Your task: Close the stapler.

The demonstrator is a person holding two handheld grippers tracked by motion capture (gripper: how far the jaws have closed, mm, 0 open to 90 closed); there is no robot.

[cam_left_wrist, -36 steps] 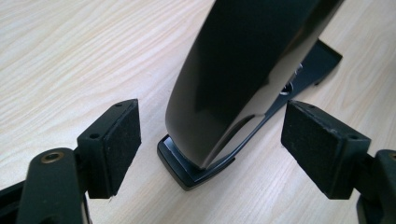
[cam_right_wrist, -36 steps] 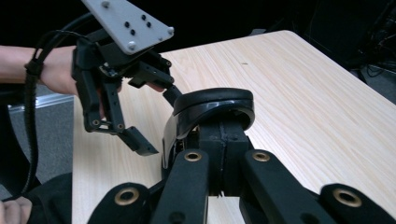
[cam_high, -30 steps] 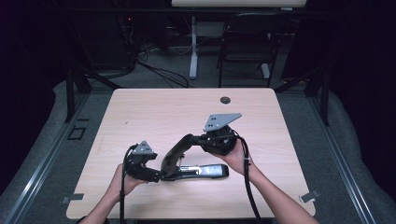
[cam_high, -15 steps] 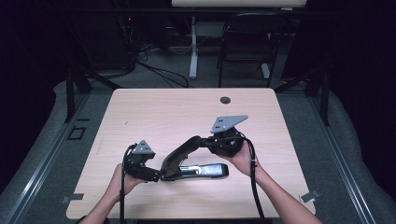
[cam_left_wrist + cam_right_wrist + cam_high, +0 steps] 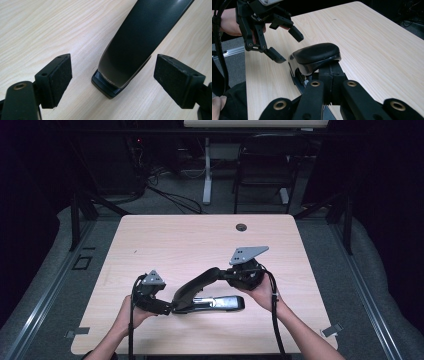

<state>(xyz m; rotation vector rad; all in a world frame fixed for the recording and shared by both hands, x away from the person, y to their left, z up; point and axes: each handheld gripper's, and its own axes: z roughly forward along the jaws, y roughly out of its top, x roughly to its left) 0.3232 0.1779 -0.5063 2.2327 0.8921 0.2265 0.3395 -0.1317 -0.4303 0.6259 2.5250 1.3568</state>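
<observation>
Left fingers (image 5: 60, 80) wider — stapler (image 5: 130, 50) unclamped

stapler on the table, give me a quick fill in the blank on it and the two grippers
1. The black stapler has its top arm swung ____ from its metal base.
2. The right gripper is ____ on the arm's raised end.
3. The left gripper has its jaws ____, either side of the stapler's low end without touching it.
4. Everything rests on a light ____ table.

Missing words: open; shut; open; wooden

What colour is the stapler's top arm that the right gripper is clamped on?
Glossy black top arm, seen best in the left gripper view; right gripper clamps it.
</observation>
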